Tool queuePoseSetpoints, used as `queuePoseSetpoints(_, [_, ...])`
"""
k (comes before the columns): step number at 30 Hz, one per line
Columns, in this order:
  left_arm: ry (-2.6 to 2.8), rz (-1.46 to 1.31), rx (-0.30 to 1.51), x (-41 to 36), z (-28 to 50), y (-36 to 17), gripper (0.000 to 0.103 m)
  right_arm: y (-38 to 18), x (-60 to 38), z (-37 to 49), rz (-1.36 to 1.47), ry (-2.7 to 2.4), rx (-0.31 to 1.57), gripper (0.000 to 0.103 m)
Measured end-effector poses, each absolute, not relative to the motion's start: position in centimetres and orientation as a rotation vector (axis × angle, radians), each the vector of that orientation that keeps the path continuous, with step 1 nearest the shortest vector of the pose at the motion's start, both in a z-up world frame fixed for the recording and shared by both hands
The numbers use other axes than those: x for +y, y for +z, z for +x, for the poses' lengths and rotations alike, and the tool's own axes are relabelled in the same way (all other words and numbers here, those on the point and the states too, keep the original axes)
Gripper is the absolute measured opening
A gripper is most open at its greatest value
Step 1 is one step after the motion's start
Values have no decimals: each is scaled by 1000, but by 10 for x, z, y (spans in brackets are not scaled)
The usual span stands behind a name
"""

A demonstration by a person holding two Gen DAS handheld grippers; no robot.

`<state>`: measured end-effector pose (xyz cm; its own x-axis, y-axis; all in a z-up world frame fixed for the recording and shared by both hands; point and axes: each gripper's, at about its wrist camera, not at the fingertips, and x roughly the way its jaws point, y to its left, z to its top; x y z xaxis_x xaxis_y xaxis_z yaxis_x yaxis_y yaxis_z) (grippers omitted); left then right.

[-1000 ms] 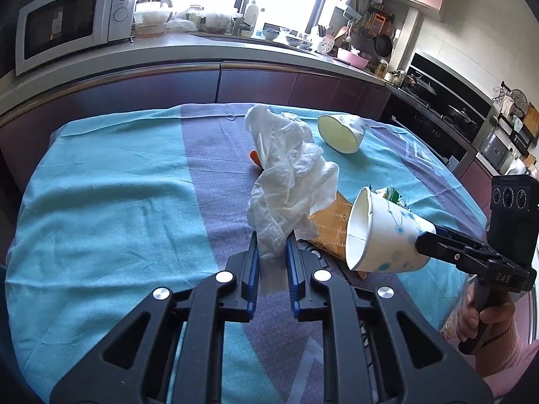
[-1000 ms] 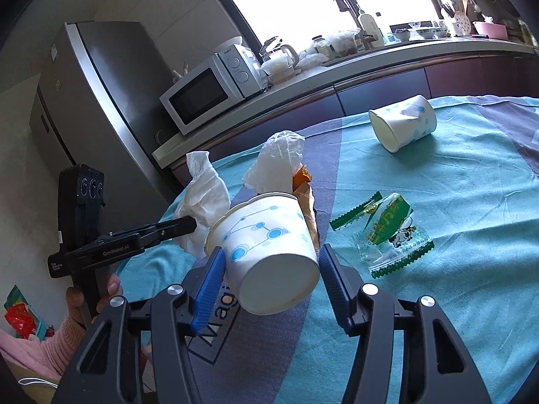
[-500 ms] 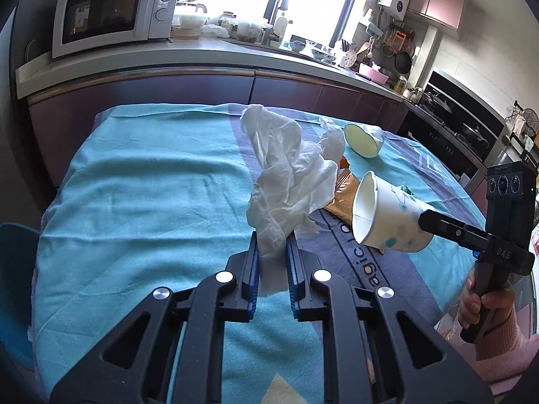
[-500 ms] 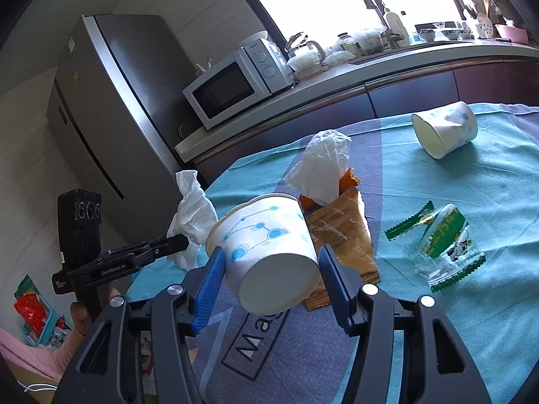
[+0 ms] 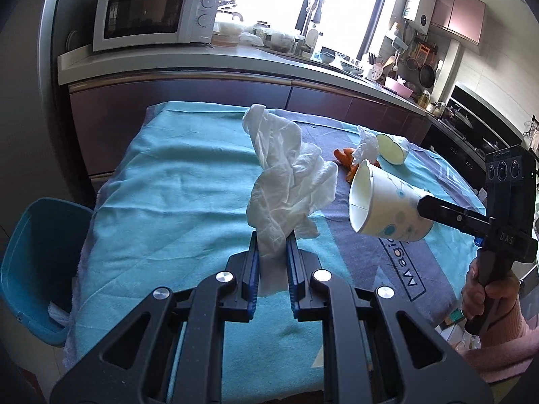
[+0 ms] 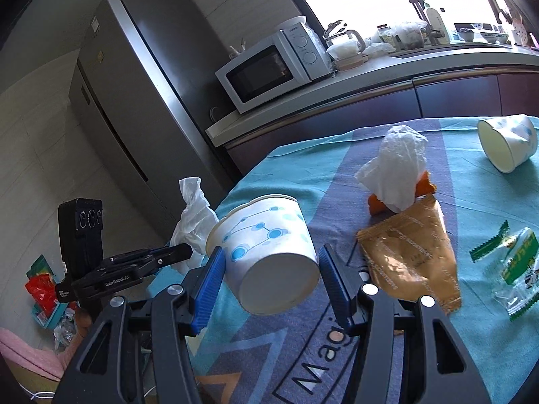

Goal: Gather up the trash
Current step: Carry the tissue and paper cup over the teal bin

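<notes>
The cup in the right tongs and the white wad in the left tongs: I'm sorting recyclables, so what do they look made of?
Cup: apparently paper, matte white with blue printed dots and a rolled rim; a side seam shows inside. White wad: thin tissue or paper towel, judging by its soft, fine crinkles; matte, no plastic sheen.

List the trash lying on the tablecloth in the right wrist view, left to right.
Crumpled white tissue over an orange scrap → brown foil snack wrapper → tipped white paper cup with blue dots, farther back → green and clear plastic wrapper, nearer.
</notes>
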<state>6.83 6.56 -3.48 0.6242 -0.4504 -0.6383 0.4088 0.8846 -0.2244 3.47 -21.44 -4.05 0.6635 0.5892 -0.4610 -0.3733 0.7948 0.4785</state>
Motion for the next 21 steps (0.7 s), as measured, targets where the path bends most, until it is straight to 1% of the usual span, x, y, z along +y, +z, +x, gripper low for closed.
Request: queuePoseSetpoints(21, [-218,-181,705,193,54,-28,15,-21,-96,91,246,806,691,55])
